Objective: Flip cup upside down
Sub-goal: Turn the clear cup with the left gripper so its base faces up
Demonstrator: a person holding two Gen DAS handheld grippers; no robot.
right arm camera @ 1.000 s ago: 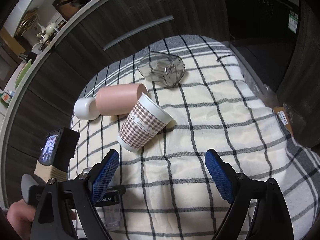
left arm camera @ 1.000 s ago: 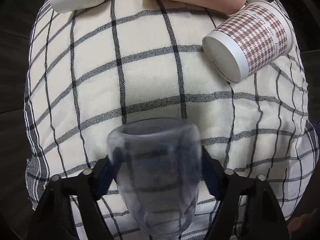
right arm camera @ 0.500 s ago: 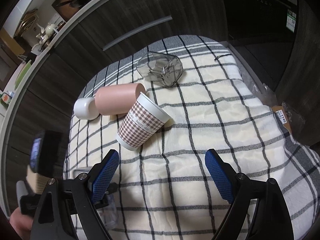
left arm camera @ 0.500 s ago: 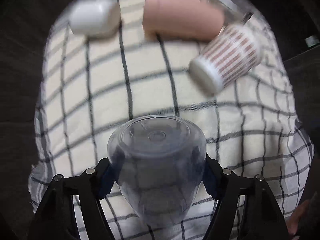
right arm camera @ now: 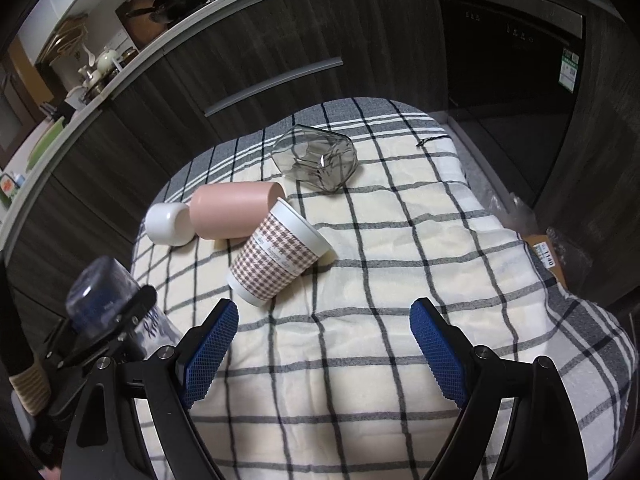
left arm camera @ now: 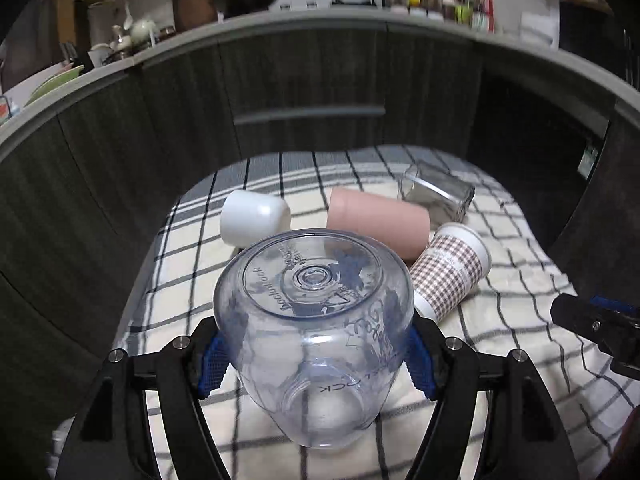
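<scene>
My left gripper (left arm camera: pixel 316 356) is shut on a clear plastic cup (left arm camera: pixel 314 312), held above the checked cloth (left arm camera: pixel 500 360) with its base turned up and toward the camera. In the right wrist view the same cup (right arm camera: pixel 100 300) shows at the left edge, base up, in the left gripper. My right gripper (right arm camera: pixel 324 356) is open and empty above the near middle of the cloth (right arm camera: pixel 400 280); its tip shows in the left wrist view (left arm camera: pixel 596 328).
Lying on their sides on the cloth: a houndstooth paper cup (right arm camera: pixel 280 256), a pink cup (right arm camera: pixel 236 208), a small white cup (right arm camera: pixel 168 224) and a clear glass (right arm camera: pixel 316 158). Dark cabinets (right arm camera: pixel 280 60) stand behind; the cloth's edge drops at the right.
The left gripper has tilted upward with the clear cup, turning its base up toward the camera; the view now takes in the cabinets. The right gripper has hardly moved.
</scene>
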